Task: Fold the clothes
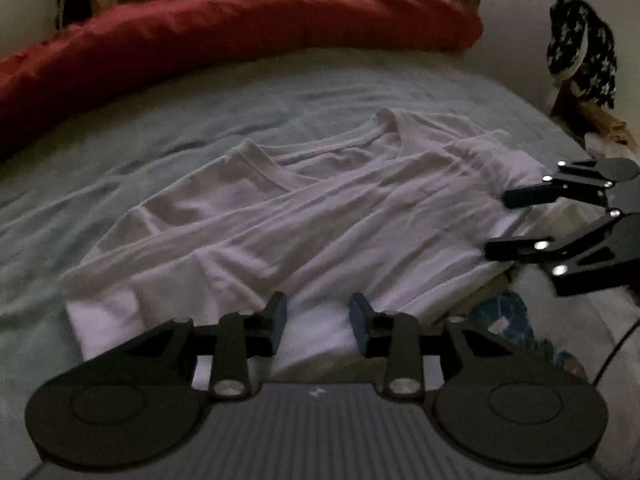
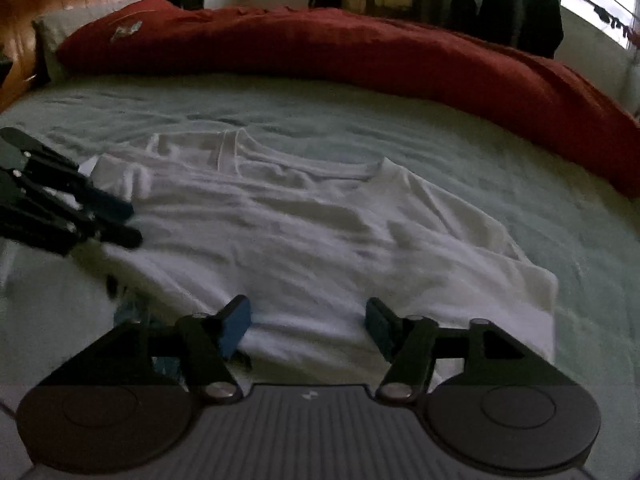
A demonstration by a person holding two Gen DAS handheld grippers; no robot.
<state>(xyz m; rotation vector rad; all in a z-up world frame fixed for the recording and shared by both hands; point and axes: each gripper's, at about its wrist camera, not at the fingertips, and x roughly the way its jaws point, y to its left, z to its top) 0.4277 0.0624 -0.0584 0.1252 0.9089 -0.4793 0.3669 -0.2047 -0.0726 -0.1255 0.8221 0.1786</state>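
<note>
Both the left gripper (image 1: pixel 318 312) and right gripper (image 2: pixel 308 320) are standing open, empty, over the white shirt's (image 1: pixel 304 208) near hem; closing there is risking bunched, uneven layers.

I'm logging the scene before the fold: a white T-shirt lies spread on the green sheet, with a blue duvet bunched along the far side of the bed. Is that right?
Not quite. The duvet bunched along the far side of the bed is red, not blue, as the right wrist view shows plainly. The rest holds: the white T-shirt lies spread on the green sheet.
</note>
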